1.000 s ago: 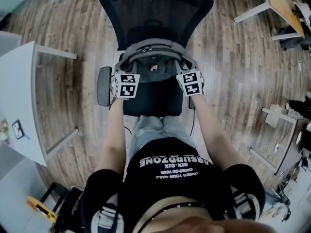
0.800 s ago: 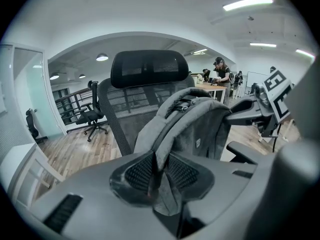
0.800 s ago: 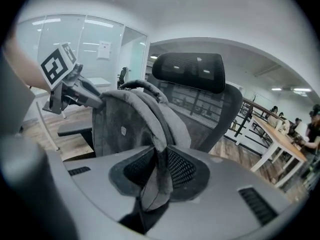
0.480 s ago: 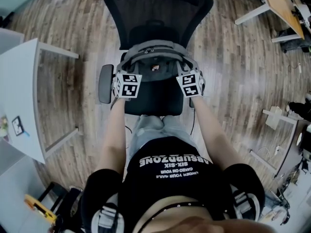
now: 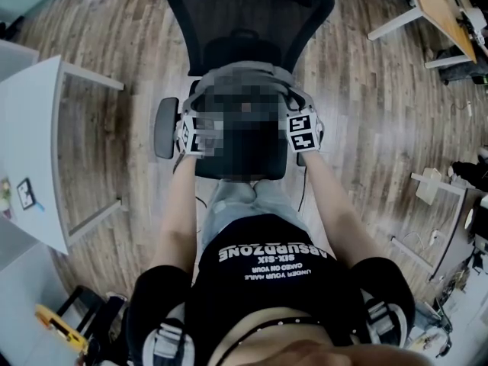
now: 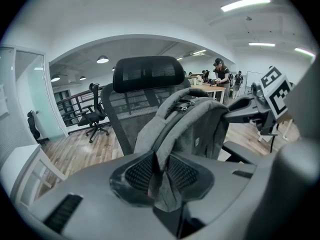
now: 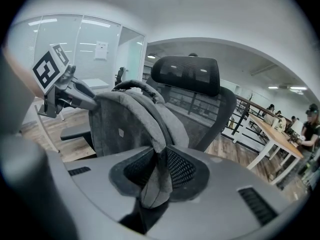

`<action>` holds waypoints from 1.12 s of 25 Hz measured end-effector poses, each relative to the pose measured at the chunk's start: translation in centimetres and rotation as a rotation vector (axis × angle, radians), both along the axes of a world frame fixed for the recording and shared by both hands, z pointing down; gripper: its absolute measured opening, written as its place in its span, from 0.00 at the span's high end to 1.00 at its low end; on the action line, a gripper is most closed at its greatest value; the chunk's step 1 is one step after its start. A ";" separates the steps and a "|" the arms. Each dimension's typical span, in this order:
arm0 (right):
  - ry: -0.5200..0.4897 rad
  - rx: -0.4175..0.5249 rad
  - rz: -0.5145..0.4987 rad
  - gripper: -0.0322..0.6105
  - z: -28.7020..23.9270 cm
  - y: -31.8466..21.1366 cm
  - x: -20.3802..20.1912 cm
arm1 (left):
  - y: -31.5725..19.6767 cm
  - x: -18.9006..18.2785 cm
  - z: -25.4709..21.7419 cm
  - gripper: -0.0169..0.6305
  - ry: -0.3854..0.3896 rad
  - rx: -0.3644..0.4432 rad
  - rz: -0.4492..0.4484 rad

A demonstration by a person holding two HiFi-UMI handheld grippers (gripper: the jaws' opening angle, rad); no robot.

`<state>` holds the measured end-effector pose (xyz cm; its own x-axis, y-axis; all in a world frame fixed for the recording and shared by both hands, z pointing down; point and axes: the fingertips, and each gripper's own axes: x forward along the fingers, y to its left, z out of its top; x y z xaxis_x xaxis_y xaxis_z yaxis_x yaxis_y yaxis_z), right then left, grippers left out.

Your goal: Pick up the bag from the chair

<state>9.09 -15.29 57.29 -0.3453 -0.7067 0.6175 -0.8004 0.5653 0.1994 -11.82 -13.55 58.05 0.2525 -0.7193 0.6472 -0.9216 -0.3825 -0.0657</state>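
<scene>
From the head view, the grey bag (image 5: 244, 70) stands upright on the black mesh chair (image 5: 244, 14) at twelve o'clock. The left gripper (image 5: 191, 111) sits at its nine o'clock and the right gripper (image 5: 302, 109) at its three, flanking it for what I judge to be a balanced lift. In the left gripper view, ribbed black pads (image 6: 142, 173) clamp a band of the bag's soft, felt-like cloth. The right gripper view shows the same pinch on the bag's other side.

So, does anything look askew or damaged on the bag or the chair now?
Nothing stands out. The grey bag is upright in front of the back of the chair, zip on top. The left gripper and the right gripper each pinch a strip of its fabric.
</scene>
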 end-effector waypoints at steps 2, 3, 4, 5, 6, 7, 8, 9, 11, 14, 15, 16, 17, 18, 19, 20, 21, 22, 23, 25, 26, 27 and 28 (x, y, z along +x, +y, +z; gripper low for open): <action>-0.009 0.002 0.004 0.82 -0.3 0.2 0.1 | 0.2 0.1 -0.2 0.83 0.002 0.000 0.001; -0.015 0.001 0.008 0.82 -0.6 0.3 0.2 | 0.4 0.2 -0.4 0.83 0.004 0.002 0.002; -0.021 0.000 0.013 0.83 -0.8 0.4 0.3 | 0.5 0.3 -0.6 0.83 0.005 0.004 0.003; -0.028 0.000 0.020 0.83 -1.1 0.5 0.4 | 0.6 0.4 -0.9 0.83 0.005 0.009 0.005; -0.035 0.001 0.026 0.83 -1.4 0.6 0.5 | 0.7 0.5 -1.2 0.83 0.006 0.015 0.006; -0.044 0.004 0.032 0.83 -1.8 0.8 0.6 | 0.8 0.6 -1.6 0.83 0.007 0.023 0.007; -0.054 0.008 0.037 0.83 -2.2 0.9 0.6 | 0.8 0.6 -2.1 0.83 0.009 0.033 0.008; -0.064 0.013 0.041 0.83 -2.7 1.1 0.7 | 0.9 0.6 -2.7 0.83 0.012 0.046 0.010; -0.084 0.025 0.045 0.83 -3.7 1.4 0.7 | 1.1 0.7 -3.8 0.83 0.017 0.073 0.017; -0.109 0.045 0.042 0.83 -5.3 1.9 0.7 | 1.6 0.7 -5.6 0.83 0.020 0.109 0.035; -0.116 0.052 0.039 0.83 -5.9 2.1 0.7 | 1.7 0.7 -6.2 0.83 0.019 0.121 0.038; -0.123 0.060 0.036 0.83 -6.5 2.2 0.7 | 1.8 0.7 -6.8 0.83 0.016 0.133 0.041; -0.131 0.068 0.034 0.83 -7.2 2.3 0.7 | 1.9 0.6 -7.4 0.83 0.013 0.146 0.041; -0.139 0.077 0.034 0.83 -7.8 2.4 0.6 | 1.9 0.6 -8.1 0.83 0.011 0.158 0.041; -0.148 0.087 0.034 0.83 -8.5 2.5 0.6 | 1.9 0.6 -8.8 0.83 0.010 0.172 0.039; -0.159 0.097 0.037 0.83 -9.2 2.6 0.5 | 2.0 0.5 -9.5 0.83 0.009 0.186 0.037; -0.170 0.106 0.039 0.83 -9.8 2.7 0.4 | 2.0 0.5 -10.2 0.83 0.010 0.199 0.035; -0.181 0.114 0.041 0.83 -10.3 2.8 0.3 | 2.1 0.4 -10.9 0.83 0.012 0.212 0.033; -0.192 0.121 0.042 0.83 -10.9 2.8 0.2 | 2.1 0.2 -11.5 0.83 0.017 0.223 0.031; -0.209 0.139 0.041 0.83 -12.1 2.8 0.0 | 2.0 -0.1 -12.8 0.83 0.033 0.242 0.022; -0.215 0.151 0.039 0.83 -12.7 2.8 -0.2 | 1.9 -0.3 -13.4 0.83 0.042 0.252 0.018; -0.220 0.163 0.035 0.83 -13.4 2.9 -0.3 | 1.9 -0.4 -14.0 0.83 0.048 0.263 0.014; -0.225 0.173 0.032 0.83 -14.0 2.9 -0.4 | 1.9 -0.6 -14.7 0.83 0.051 0.275 0.012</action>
